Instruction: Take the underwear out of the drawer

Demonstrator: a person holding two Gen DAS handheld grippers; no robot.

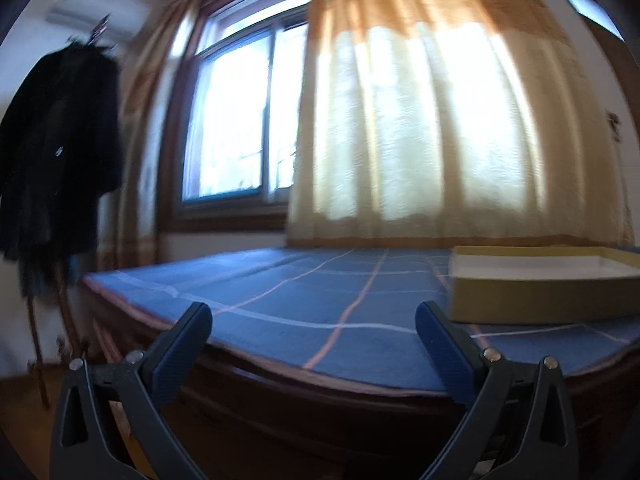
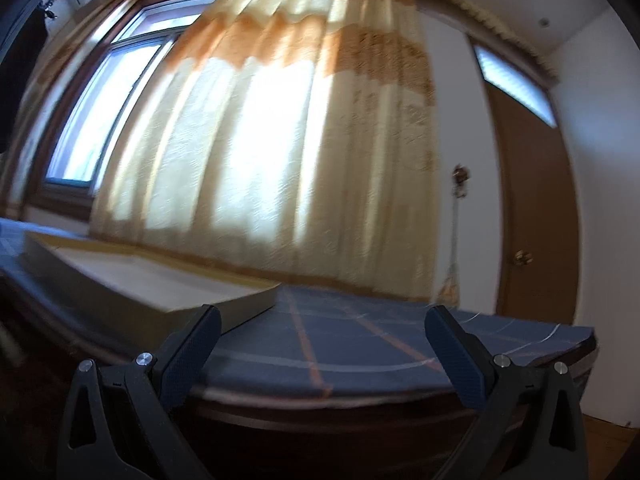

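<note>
Bed cover [image 1: 280, 300] matt checked cloth; box [image 1: 540, 296] matt cardboard.

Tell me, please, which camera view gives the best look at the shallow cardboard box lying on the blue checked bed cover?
The left wrist view shows the box best: sharper, with its front wall, rim and pale inside visible, though its right end is cut off. The right wrist view shows the same box blurred and darker, running away to the left, its near corner beside that gripper's finger.

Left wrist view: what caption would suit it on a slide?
Open left gripper faces a blue checked bed cover, with a shallow tan box at right and a sunlit curtain behind.
</note>
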